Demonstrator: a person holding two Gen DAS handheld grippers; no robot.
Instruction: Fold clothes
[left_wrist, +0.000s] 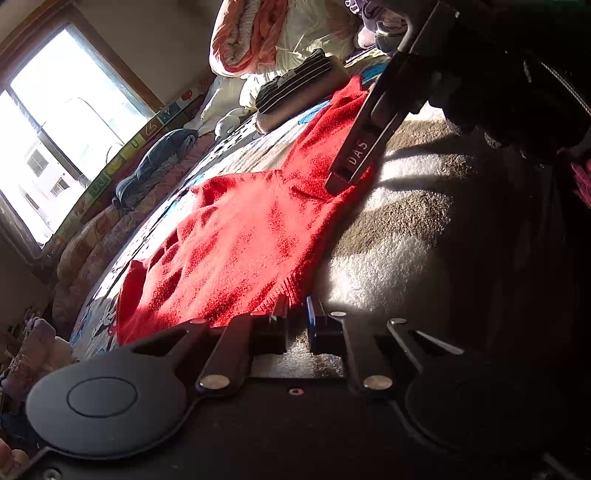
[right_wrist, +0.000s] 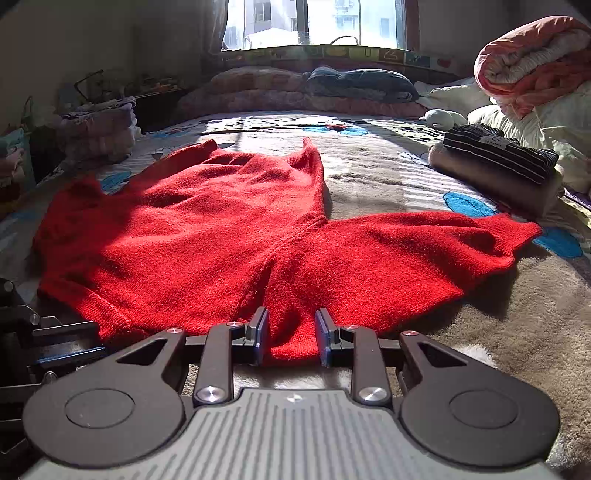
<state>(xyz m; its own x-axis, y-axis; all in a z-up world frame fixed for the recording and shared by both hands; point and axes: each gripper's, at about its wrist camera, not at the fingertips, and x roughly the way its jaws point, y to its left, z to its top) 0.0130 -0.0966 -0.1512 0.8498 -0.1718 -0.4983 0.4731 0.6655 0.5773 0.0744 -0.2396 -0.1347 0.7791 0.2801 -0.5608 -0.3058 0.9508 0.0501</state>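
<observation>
A sunlit bed (left_wrist: 406, 221) carries the red sweater (left_wrist: 240, 240) in the left wrist view, where the left tool (left_wrist: 297, 319) sits narrowly parted, holding nothing, at the sweater's hem corner, probably to pinch it. In the right wrist view, the right tool (right_wrist: 291, 336) stands wide, its jaws straddling the sweater's near edge, likely lining up a grip for folding.

Your red sweater (right_wrist: 229, 236): fuzzy knit, spread flat on bed, sunlit, lightly wrinkled. Body runs away toward window; one sleeve stretches out to right, cuff near blue patch of bedspread. Near hem edge lies between your right-hand jaws.
</observation>
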